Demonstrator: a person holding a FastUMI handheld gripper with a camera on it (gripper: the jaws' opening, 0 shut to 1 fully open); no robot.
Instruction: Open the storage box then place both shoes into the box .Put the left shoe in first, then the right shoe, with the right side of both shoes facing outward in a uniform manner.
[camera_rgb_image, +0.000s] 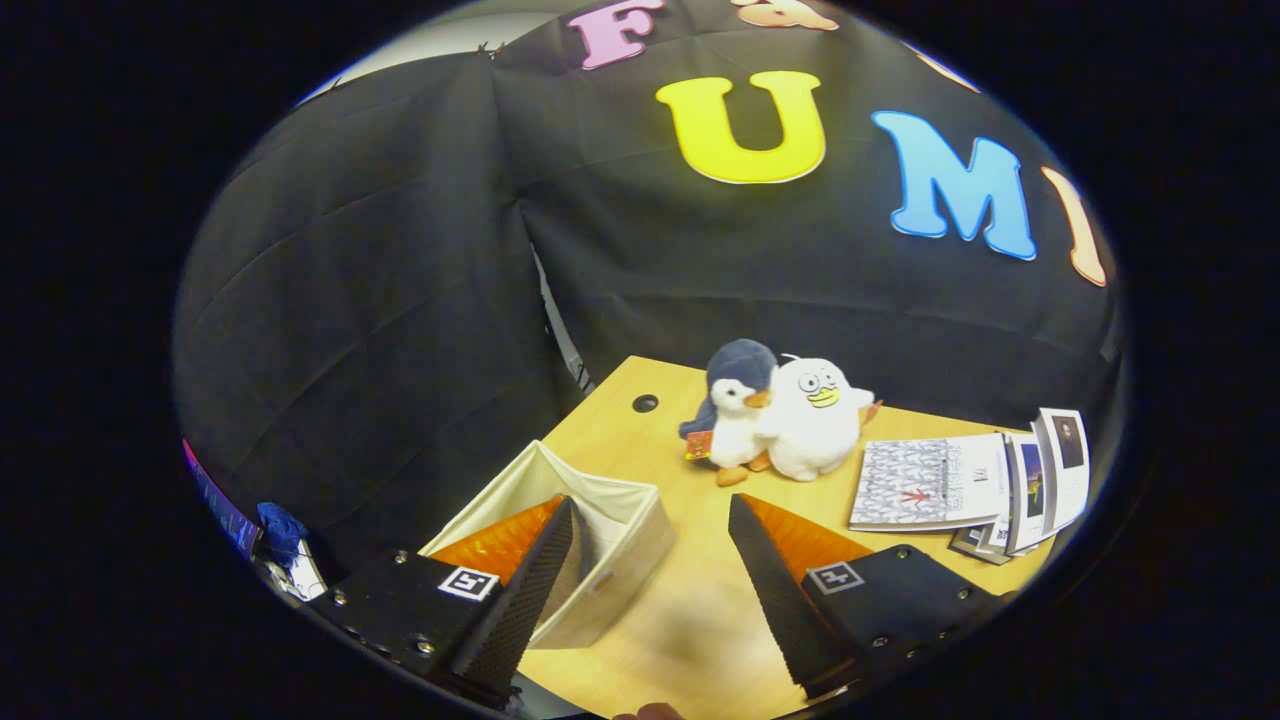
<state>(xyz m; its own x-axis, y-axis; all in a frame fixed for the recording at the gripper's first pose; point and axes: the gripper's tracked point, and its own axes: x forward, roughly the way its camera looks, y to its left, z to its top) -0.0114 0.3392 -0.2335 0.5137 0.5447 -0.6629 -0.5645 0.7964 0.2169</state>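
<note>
- The gripper (652, 520) has its fingers spread apart, holding nothing, above the wooden table (690, 610).
- The storage box (620, 530), a pale fabric bin, sits partly behind the one finger; its top looks open, and what shows of the inside looks empty.
- Beyond the box stand two plush toys (780, 415), with booklets (960, 485) beside them.
- Judged step: the opening looks done, so fetching the left shoe comes next.

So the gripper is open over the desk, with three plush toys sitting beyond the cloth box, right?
Not quite: the gripper view shows two plush toys, a penguin and a white duck, not three. The gripper is indeed open over the desk, and they sit beyond the cloth box.
</note>
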